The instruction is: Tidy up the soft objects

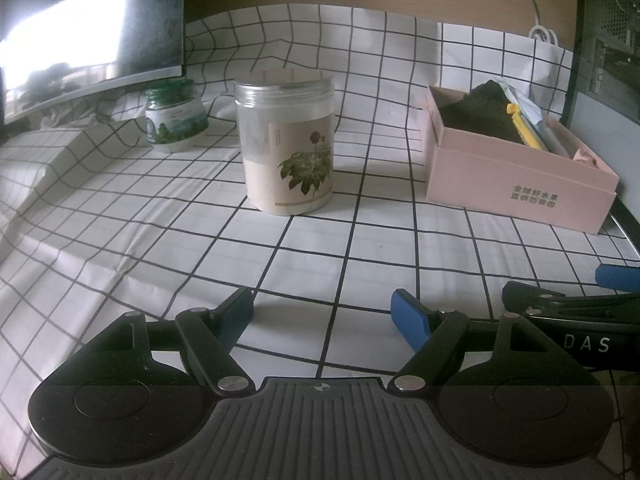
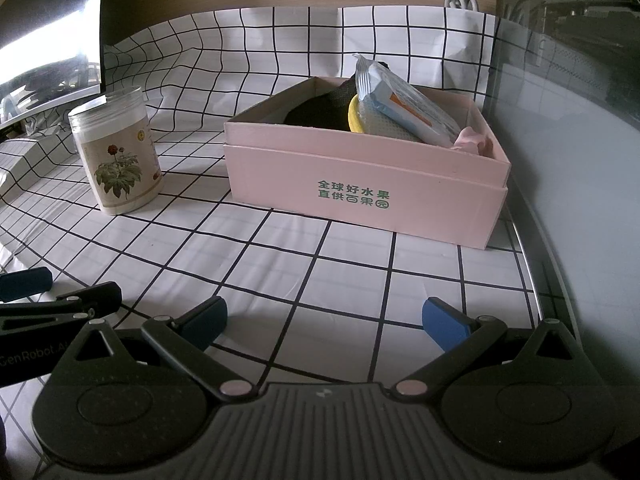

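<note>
At the far left, a dark monitor (image 1: 92,28) is cut off by the picture edge, its screen washed out by glare. Below it, the grid-patterned cloth (image 1: 304,248) humps over something hidden. A small green-lidded jar (image 1: 174,116) stands just past that hump, its label too small to read. Nearer the middle stands a tall clear jar (image 1: 286,148) with a plant drawing on its label, partly filled with pale contents.

The left tool (image 1: 322,316) hangs low over the counter with its blue pads apart and nothing between them; the cloth ahead of it is bare up to the tall jar. The right tool (image 2: 324,320) is just beside it, likewise spread wide and empty, with bare cloth between it and the box.

To the right sits the pink cardboard box (image 2: 360,184), well apart from the tall jar. The soft things lie inside it: a dark fabric bundle (image 2: 320,110), a yellow-edged item (image 2: 354,118) mostly covered, a crinkled plastic packet (image 2: 400,100) leaning above the rim, and a pink scrap (image 2: 470,138) in the near right corner. The box wall hides their lower parts.

The counter's right edge runs close beside the box, against a grey panel (image 2: 568,128).
</note>
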